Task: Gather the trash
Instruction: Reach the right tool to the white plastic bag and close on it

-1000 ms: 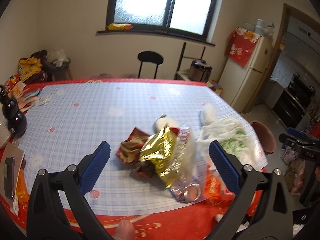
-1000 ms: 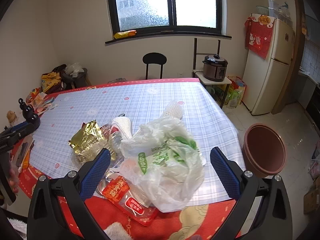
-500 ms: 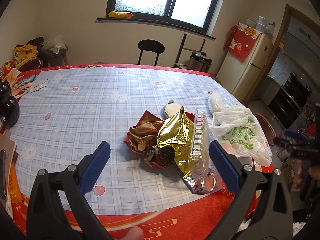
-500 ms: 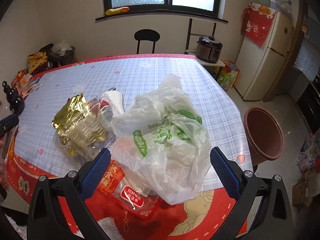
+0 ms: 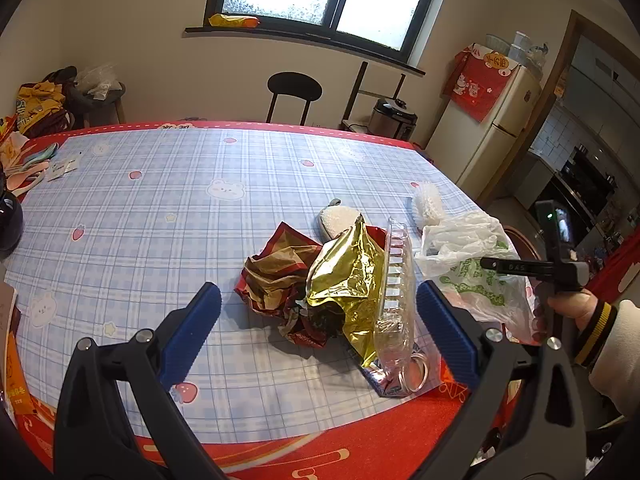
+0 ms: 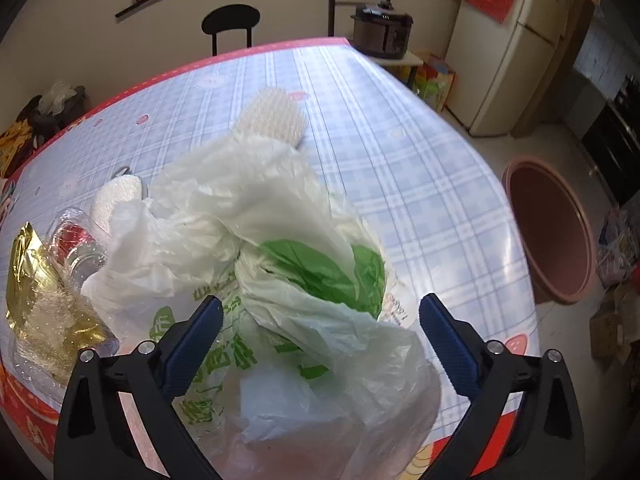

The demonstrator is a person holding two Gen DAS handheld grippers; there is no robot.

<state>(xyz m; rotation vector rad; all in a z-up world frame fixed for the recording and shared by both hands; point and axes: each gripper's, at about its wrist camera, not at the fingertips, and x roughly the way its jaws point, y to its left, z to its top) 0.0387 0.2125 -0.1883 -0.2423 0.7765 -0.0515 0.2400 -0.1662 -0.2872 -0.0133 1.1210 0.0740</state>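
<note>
On the checked tablecloth (image 5: 160, 200), near its front edge, lies a heap of trash: a gold foil wrapper (image 5: 344, 280), a crumpled red-brown wrapper (image 5: 276, 276) and a clear plastic tray (image 5: 396, 280). My left gripper (image 5: 318, 300) hovers open just in front of this heap, touching nothing. To the right lies a white plastic bag with green print (image 6: 280, 240). My right gripper (image 6: 320, 308) points steeply down over it. Its jaws are closing with the bag's crumpled top between them, and the pads do not press on it. A white foam net (image 6: 276, 120) lies behind the bag.
A brown round bin (image 6: 552, 232) stands on the floor right of the table. A black chair (image 5: 294, 88) stands at the far side, a fridge (image 5: 500, 120) at the back right. A dark round object (image 5: 8, 220) and loose packets sit at the table's left edge.
My right gripper has dropped down onto the plastic bag, which now fills its view, and its jaws have narrowed slightly. The left gripper has sunk a little toward the wrapper heap.
</note>
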